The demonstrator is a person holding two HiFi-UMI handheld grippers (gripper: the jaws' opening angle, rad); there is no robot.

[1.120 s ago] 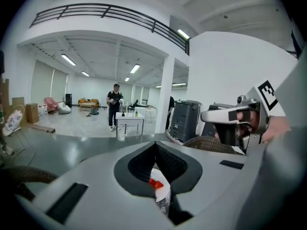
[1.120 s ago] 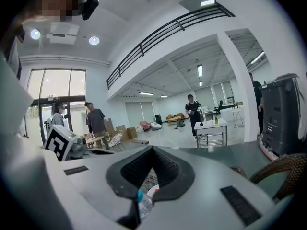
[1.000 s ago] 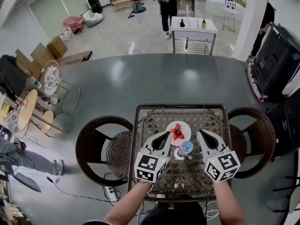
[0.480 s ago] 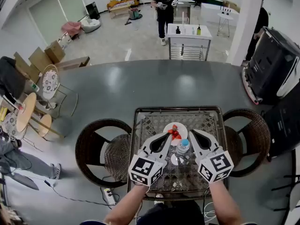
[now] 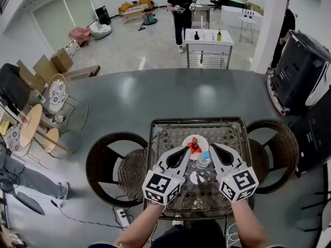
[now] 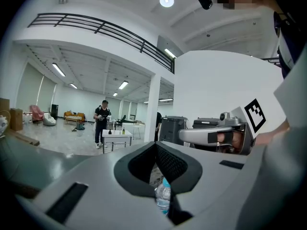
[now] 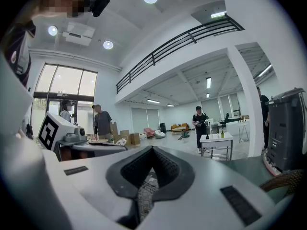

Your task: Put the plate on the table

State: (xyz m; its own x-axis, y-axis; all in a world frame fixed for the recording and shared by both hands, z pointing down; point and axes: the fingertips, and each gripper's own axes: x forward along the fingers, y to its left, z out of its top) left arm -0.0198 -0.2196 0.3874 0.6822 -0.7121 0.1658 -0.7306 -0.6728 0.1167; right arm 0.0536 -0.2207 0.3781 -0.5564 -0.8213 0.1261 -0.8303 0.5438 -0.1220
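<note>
A white plate (image 5: 187,139) carrying red strawberries (image 5: 194,146) rests on the glass-topped wicker table (image 5: 199,121), just past my gripper tips. A clear water bottle with a blue cap (image 5: 204,161) stands between the two grippers, and it also shows low through the left jaws as the bottle (image 6: 163,198). My left gripper (image 5: 186,149) is shut with nothing in it, its tip beside the plate's near left edge. My right gripper (image 5: 212,147) is also shut and empty, just right of the plate. Both sets of jaws meet at the tip in the left gripper (image 6: 155,144) and right gripper (image 7: 152,148) views.
A small white disc (image 5: 195,177) lies on the table near the bottle. Round wicker chairs flank the table at left (image 5: 111,161) and right (image 5: 276,149). A power strip (image 5: 121,214) lies on the floor. A person (image 5: 181,6) stands far off by a white cart (image 5: 209,40).
Both grippers have drifted slightly left over the table and stayed shut. The plate and the bottle have stayed where they were on the table.
</note>
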